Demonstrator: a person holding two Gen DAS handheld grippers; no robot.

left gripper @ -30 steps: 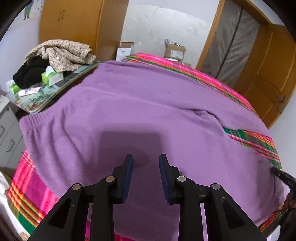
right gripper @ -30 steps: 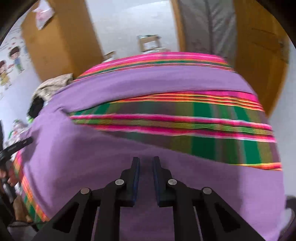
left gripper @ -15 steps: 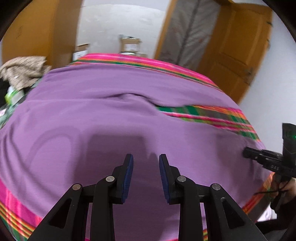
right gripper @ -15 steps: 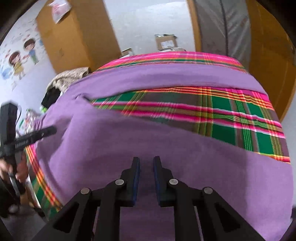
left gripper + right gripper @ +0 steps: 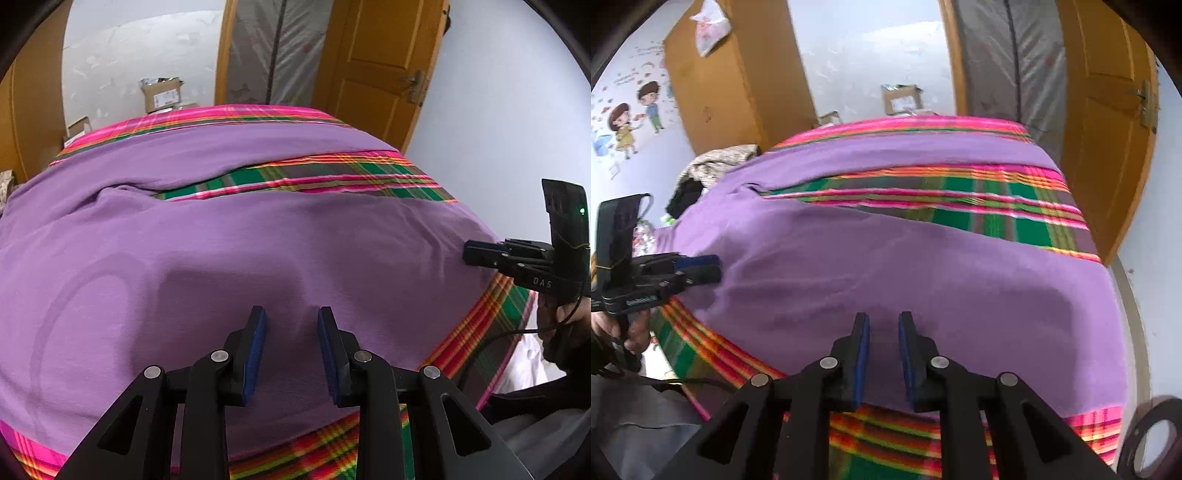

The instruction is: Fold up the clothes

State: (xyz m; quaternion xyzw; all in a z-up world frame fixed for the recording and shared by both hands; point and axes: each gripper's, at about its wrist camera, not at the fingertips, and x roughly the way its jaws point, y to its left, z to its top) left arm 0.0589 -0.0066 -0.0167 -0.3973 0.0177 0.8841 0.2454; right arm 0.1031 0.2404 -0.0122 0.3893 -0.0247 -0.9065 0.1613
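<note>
Now the purple garment (image 5: 258, 236) is lying spread on the plaid bed (image 5: 997, 218); left gripper (image 5: 290, 321) is hovering, jaws narrowly apart, empty; right gripper (image 5: 882, 325) jaws are opening, empty; next needs gripping a near edge.

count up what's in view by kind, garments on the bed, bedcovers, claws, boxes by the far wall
purple garment: 1
plaid bedcover: 1
claws: 2, left claw, right claw
cardboard boxes: 2, one, another
total: 6

left gripper (image 5: 290, 350): black, blue-padded jaws, silver screws | right gripper (image 5: 883, 360): same | housing: green light, black cable
</note>
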